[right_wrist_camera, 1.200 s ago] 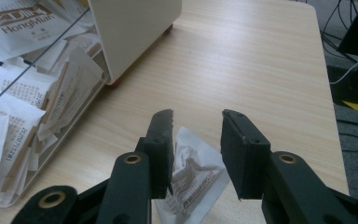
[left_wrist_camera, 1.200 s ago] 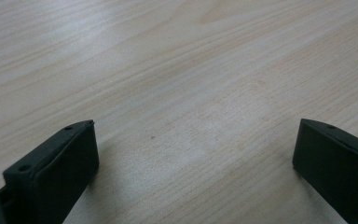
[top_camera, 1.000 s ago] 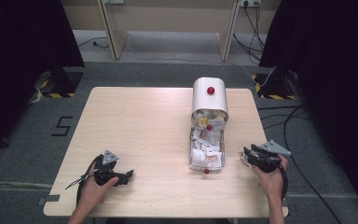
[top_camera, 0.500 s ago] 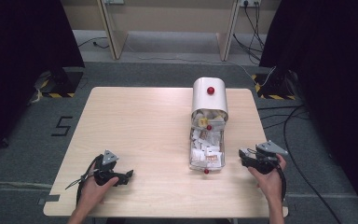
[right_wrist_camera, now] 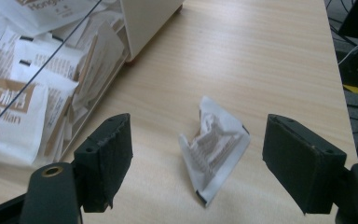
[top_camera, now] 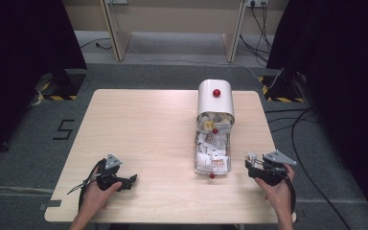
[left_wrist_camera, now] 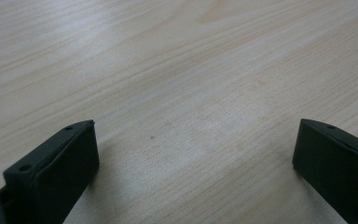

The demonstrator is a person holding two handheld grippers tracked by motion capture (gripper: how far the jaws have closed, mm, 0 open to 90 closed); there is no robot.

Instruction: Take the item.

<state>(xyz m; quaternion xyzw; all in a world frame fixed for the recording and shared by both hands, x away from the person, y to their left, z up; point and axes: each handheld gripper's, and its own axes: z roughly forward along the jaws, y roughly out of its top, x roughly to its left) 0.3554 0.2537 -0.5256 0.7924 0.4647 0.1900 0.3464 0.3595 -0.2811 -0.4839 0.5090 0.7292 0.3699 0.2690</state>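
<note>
A white bin (top_camera: 215, 98) with a red knob lies on its side at the table's right middle. Its clear tray (top_camera: 212, 160) holds several white sachets (right_wrist_camera: 21, 95). A crumpled white sachet (right_wrist_camera: 216, 142) lies loose on the table between the jaws of my right gripper (right_wrist_camera: 198, 122), which stands open around it without touching it. In the high view the right gripper (top_camera: 250, 165) sits just right of the tray, near the front edge. My left gripper (top_camera: 132, 180) rests at the front left, open (left_wrist_camera: 196, 123), with bare wood between its jaws.
The light wooden table (top_camera: 143, 129) has wide bare room across its left and middle. A small red ball (top_camera: 212, 176) sits at the tray's near end. Cables (top_camera: 306, 139) run on the floor to the right.
My right gripper has drifted slightly towards the table's front edge. The left gripper and the bin have not moved.
</note>
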